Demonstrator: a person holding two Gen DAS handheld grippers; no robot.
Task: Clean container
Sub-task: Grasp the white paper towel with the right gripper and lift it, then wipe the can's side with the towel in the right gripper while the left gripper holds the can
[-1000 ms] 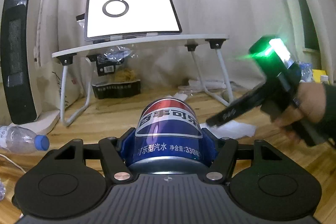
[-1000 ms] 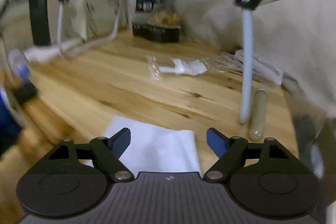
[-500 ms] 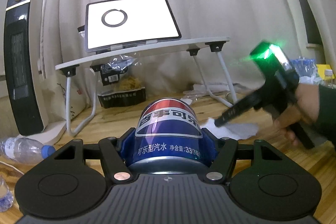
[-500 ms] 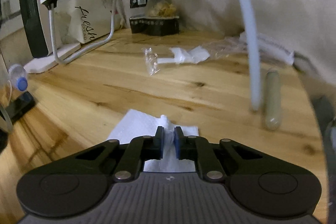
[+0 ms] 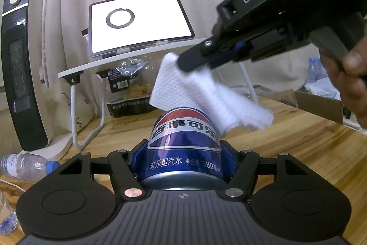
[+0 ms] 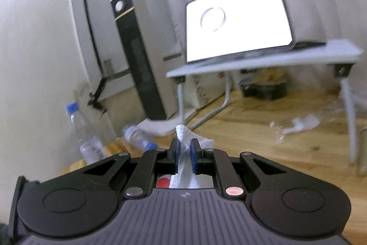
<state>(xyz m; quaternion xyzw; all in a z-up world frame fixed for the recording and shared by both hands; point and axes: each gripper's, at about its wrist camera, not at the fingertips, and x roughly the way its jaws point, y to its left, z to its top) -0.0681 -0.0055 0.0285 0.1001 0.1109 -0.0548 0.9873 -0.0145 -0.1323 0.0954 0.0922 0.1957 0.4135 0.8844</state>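
Fingers of the left gripper (image 5: 183, 154) clamp a blue cola can (image 5: 183, 144); right gripper (image 6: 185, 150) fingers pinch a white paper towel (image 5: 183, 88) just above it.

Left gripper (image 5: 183, 153): matt black body with a ribbed dark-grey top plate bearing a small round emblem, two large round housings with recessed discs at the near left and right, angular black linkage arms with triangular cut-outs, blue pads on the fingers (image 5: 135, 159), and pivot screws of which one is copper-coloured and the others silver. Right gripper (image 6: 184, 153): the same black build and ribbed plate are shown, with blue pads and one copper-coloured pivot screw among silver ones; white letters "DAS" are printed on its black side, beside a silver screw. A hand (image 5: 348, 84) is seen on its dark grey handle.
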